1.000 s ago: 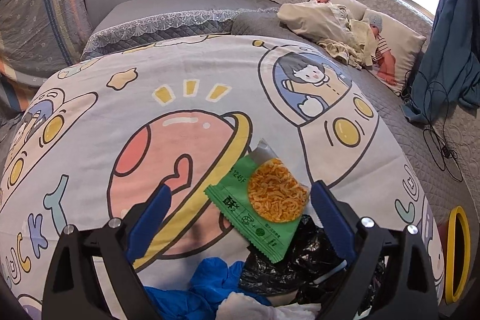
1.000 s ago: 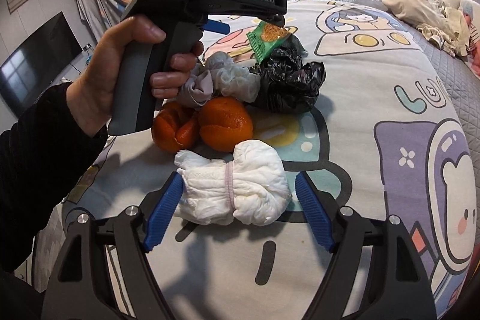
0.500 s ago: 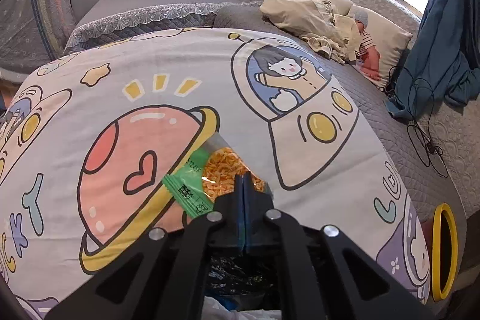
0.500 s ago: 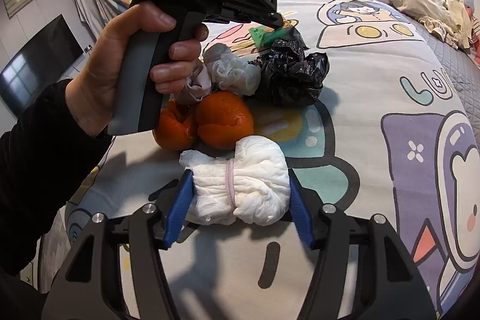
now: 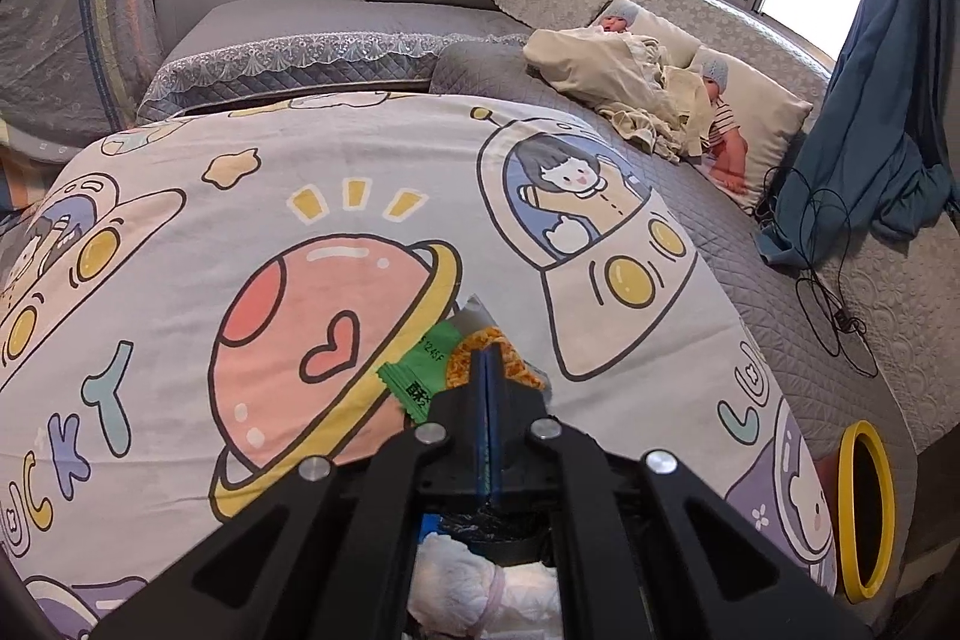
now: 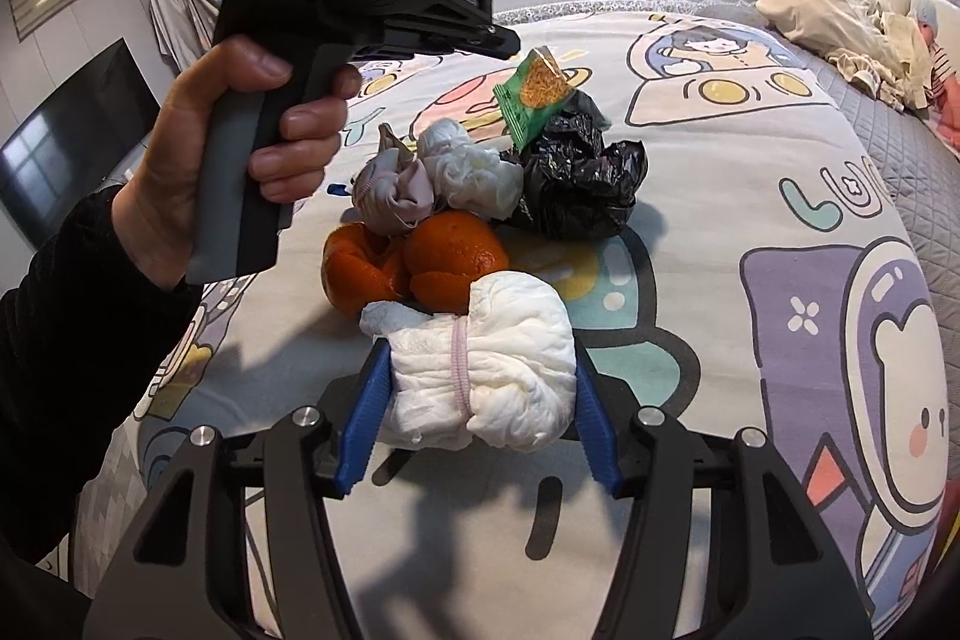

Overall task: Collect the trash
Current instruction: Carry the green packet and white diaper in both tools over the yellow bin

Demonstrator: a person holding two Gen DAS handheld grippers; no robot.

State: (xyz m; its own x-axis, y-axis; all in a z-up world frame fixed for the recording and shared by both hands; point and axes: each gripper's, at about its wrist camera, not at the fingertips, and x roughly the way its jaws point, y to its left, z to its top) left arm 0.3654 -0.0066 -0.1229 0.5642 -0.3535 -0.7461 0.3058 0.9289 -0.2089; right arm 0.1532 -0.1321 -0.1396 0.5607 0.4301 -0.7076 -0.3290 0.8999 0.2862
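Both tools are busy here. The left tool (image 5: 487,370) is clenched tight on the green snack wrapper (image 5: 420,370), low in the middle of the left wrist view, with the wrapper poking out up and to the left of the pinched tips. From the right wrist view you can see that same wrapper (image 6: 534,94) hanging off the tip of the left tool (image 6: 504,40), lifted clear above the pile, top centre of the frame. A hand (image 6: 240,160) in a dark sleeve grips the handle at the left.

The right tool (image 6: 477,400) is grasping the white rolled bundle (image 6: 480,376), the one with a pink band round its middle, at lower centre. Its blue pads press against both sides of it, on the cartoon bedspread (image 6: 750,232).

The rest of the trash sits just behind that bundle, all bunched together and touching: orange peels (image 6: 420,262), a greyish wad (image 6: 390,190), another white wad (image 6: 468,166) and a crumpled black plastic bag (image 6: 576,184).

A yellow-rimmed bin (image 5: 864,508) shows at the lower right edge of the left wrist view, off the side of the bed.
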